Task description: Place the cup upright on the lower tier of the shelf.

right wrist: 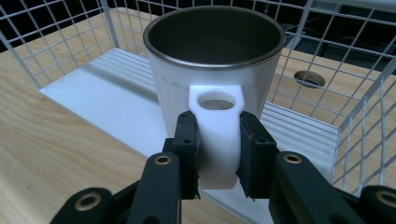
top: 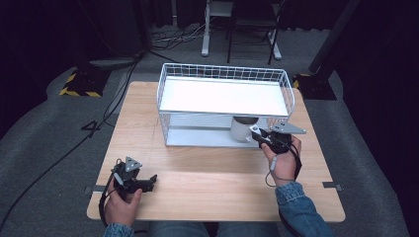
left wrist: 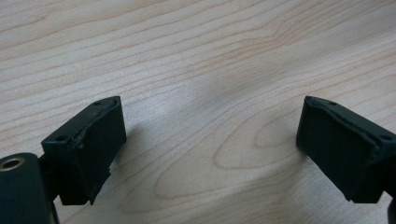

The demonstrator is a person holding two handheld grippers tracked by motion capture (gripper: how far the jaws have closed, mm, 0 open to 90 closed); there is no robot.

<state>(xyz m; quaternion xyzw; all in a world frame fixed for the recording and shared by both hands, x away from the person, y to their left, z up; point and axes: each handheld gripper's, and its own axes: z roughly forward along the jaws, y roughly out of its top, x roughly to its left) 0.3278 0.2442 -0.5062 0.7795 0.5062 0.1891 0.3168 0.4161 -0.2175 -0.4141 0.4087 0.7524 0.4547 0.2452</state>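
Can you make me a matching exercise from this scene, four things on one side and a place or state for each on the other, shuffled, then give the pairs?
Things:
1. mug
2. left gripper
3. right gripper
4. wire rack

States:
A. open, over bare table
B. white, two shelves, at the back of the table
C. shut on the mug's handle
D. upright, at the lower shelf's front edge

Pairs: 1-D, 2-A, 3-C, 4-B

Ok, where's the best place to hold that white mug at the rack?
By its handle, from the rack's open front. The flat-sided handle faces out and fits between the jaws; the right gripper is clamped there on the mug.
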